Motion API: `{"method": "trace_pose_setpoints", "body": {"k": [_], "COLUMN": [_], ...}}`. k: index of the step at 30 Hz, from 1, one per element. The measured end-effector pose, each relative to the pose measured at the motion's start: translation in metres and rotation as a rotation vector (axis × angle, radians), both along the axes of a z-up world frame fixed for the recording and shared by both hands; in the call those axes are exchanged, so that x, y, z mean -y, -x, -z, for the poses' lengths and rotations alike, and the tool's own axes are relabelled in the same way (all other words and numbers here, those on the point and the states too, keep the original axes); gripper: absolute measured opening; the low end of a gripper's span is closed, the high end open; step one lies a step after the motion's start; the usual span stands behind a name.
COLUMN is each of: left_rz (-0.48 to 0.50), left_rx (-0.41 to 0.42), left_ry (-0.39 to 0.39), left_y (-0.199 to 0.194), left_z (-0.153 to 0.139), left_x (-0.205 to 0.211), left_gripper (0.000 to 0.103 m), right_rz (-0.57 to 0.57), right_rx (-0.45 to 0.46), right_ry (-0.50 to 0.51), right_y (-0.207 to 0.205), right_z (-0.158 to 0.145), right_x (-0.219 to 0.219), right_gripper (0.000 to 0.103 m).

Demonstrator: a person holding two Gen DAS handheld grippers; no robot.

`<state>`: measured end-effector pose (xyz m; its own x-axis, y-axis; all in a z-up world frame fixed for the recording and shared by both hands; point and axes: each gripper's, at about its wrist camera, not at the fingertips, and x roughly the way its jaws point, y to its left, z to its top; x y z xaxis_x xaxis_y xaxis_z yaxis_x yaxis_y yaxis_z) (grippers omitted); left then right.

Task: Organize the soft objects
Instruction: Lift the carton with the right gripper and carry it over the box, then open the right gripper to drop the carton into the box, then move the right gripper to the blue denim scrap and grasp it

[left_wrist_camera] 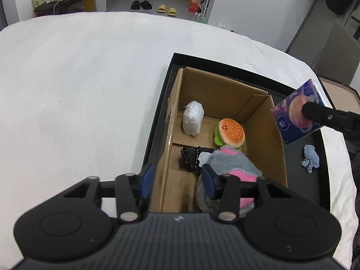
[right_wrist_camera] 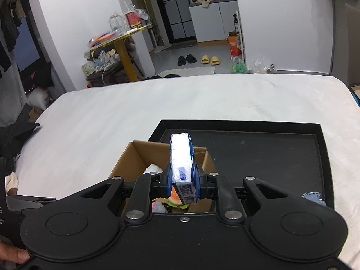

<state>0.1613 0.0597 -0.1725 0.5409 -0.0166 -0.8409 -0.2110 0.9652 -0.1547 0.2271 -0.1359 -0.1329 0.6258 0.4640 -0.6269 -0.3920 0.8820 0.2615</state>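
**Tissue pack held over the box**

The right gripper [right_wrist_camera: 181, 181] is clamping a blue plastic-wrapped tissue pack [right_wrist_camera: 181, 157], long axis pointing toward twelve o'clock (slightly upward), above the brown cardboard box [right_wrist_camera: 137, 155]. The left gripper [left_wrist_camera: 176, 181], jaws apart, is hovering over the box's near corner.

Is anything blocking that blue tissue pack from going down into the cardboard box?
Nothing visible. The right gripper holds the tissue pack above the open-topped box, with bare floor showing beside the burger toy.
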Motion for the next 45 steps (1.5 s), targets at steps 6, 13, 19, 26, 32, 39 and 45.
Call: {"method": "trace_pose_setpoints", "body": {"k": [6, 13, 19, 26, 32, 39, 45], "left_rz": [0.005, 0.011, 0.011, 0.004, -0.021, -0.026, -0.031], "left_rx": [-0.017, -0.015, -0.015, -0.013, -0.025, -0.035, -0.049], "left_ry": [0.031, 0.051, 0.061, 0.054, 0.033, 0.008, -0.035], "left_y": [0.003, 0.001, 0.002, 0.002, 0.002, -0.001, -0.007], "left_z": [0.007, 0.010, 0.012, 0.012, 0.013, 0.012, 0.012], "left_x": [-0.007, -0.011, -0.015, -0.016, -0.019, -0.015, -0.008], "left_gripper": [0.031, 0.030, 0.024, 0.017, 0.010, 0.010, 0.014], "right_rz": [-0.013, -0.023, -0.011, 0.016, 0.042, 0.093, 0.135], "right_rx": [-0.049, -0.098, -0.100, -0.096, -0.092, -0.101, -0.116], "right_ry": [0.034, 0.092, 0.096, 0.097, 0.089, 0.092, 0.115], "right_y": [0.001, 0.006, 0.007, 0.005, 0.005, 0.000, -0.002], "right_z": [0.011, 0.023, 0.021, 0.022, 0.023, 0.032, 0.050], "right_x": [-0.017, -0.032, -0.032, -0.021, -0.009, 0.017, 0.041], "right_gripper": [0.019, 0.023, 0.024, 0.024, 0.028, 0.030, 0.040]}}
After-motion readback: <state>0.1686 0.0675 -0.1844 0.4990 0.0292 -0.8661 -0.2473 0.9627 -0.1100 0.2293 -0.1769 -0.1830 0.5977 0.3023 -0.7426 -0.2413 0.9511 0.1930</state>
